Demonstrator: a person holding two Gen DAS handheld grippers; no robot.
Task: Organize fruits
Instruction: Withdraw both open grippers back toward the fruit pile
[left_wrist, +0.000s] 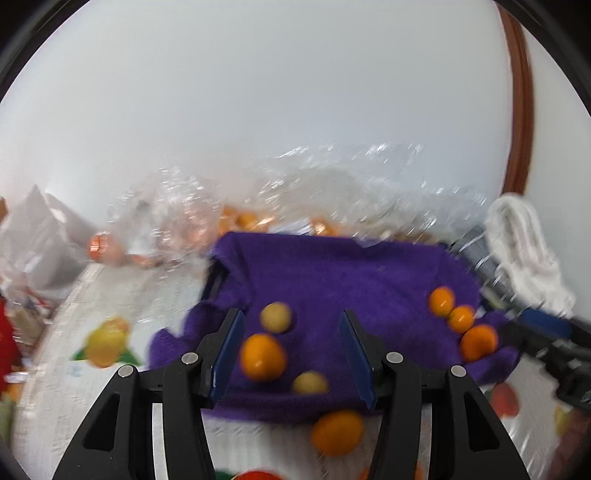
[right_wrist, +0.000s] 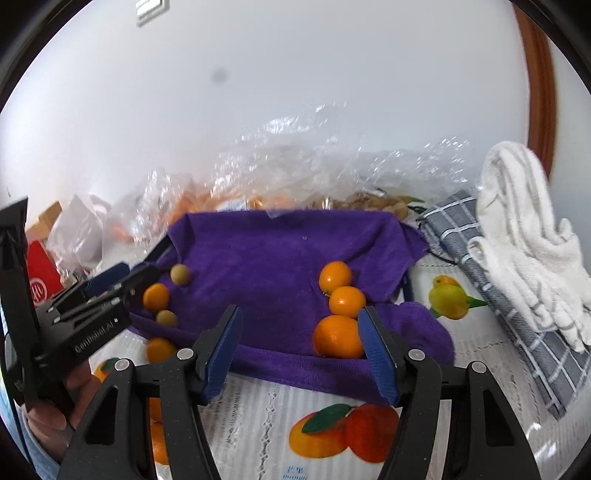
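A purple towel (left_wrist: 332, 273) (right_wrist: 280, 251) lies on a fruit-print tablecloth. On its left side lie an orange fruit (left_wrist: 263, 357) (right_wrist: 156, 296) and two small tan fruits (left_wrist: 276, 317) (left_wrist: 310, 382); they also show in the right wrist view (right_wrist: 180, 274) (right_wrist: 166, 318). Three oranges (left_wrist: 478, 342) (right_wrist: 338, 336) sit in a row on its right side. One orange (left_wrist: 337, 432) (right_wrist: 159, 350) lies on the cloth just off the towel's near edge. My left gripper (left_wrist: 291, 354) (right_wrist: 147, 267) is open and empty over the left group. My right gripper (right_wrist: 299, 347) is open and empty, its right finger beside the nearest orange.
Clear plastic bags (right_wrist: 295, 166) with more oranges lie behind the towel against the white wall. A grey checked cloth (right_wrist: 517, 295) and a white towel (right_wrist: 528, 236) lie at the right. A red box (right_wrist: 40, 280) and white bags stand at the left.
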